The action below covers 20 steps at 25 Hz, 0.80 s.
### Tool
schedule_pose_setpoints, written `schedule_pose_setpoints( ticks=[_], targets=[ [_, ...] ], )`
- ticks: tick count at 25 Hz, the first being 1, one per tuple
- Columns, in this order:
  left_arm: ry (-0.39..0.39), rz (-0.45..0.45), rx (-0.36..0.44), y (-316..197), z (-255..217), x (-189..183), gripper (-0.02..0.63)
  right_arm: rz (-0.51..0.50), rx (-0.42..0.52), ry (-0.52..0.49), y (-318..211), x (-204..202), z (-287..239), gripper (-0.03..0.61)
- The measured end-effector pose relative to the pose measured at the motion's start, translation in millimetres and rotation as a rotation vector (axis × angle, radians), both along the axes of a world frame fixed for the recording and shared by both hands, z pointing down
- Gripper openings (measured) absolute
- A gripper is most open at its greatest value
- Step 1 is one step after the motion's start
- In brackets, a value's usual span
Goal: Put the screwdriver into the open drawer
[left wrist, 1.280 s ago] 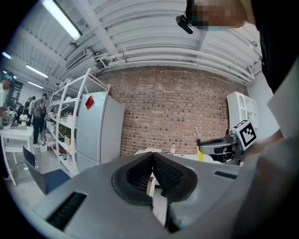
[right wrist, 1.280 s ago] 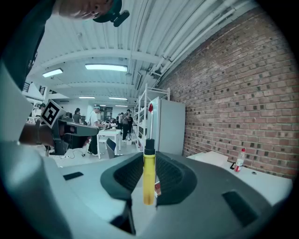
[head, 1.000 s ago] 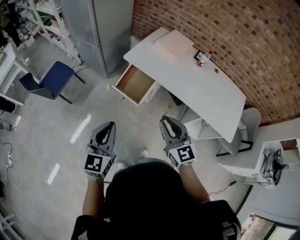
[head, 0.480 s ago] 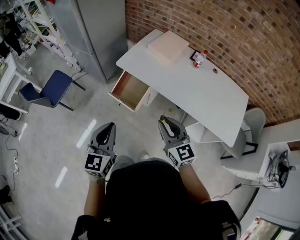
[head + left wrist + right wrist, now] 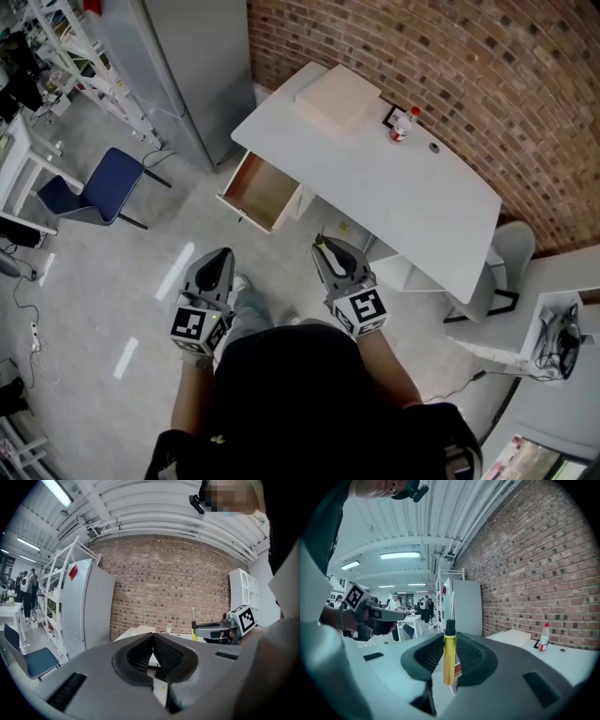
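A screwdriver [image 5: 449, 657] with a yellow handle and black collar stands upright between the jaws of my right gripper [image 5: 449, 641], which is shut on it; its thin shaft points up. In the head view the right gripper [image 5: 323, 247] hangs over the floor, a short way from the open wooden drawer [image 5: 259, 192] at the left end of the white desk [image 5: 412, 202]. My left gripper [image 5: 220, 257] is beside it to the left, also over the floor. In the left gripper view its jaws [image 5: 153, 638] meet at the tips, with nothing held.
A beige box [image 5: 337, 98], a small red-capped bottle [image 5: 401, 123] and a dark card lie on the desk by the brick wall. A grey cabinet [image 5: 187, 66] and a blue chair [image 5: 103, 186] stand at left. White shelving [image 5: 525, 328] is at right. People stand far off.
The person has stepped a little closer to the desk; the drawer and desk sit slightly nearer the grippers. Both grippers keep their pose, the right still holding the screwdriver.
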<state>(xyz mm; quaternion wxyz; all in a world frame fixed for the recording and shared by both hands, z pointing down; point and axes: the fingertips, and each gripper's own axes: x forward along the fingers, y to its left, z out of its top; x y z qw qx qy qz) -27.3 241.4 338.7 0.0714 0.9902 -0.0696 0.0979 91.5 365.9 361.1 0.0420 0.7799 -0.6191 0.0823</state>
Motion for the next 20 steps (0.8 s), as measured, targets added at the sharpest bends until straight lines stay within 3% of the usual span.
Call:
schedule_pose_setpoints(
  ticks=[20],
  targets=[
    [0.034, 0.073, -0.044, -171.1, 8.6, 41.7, 0.003, 0.04, -0.06, -0.004, -166.0, 34.7, 4.4, 0.087]
  ],
)
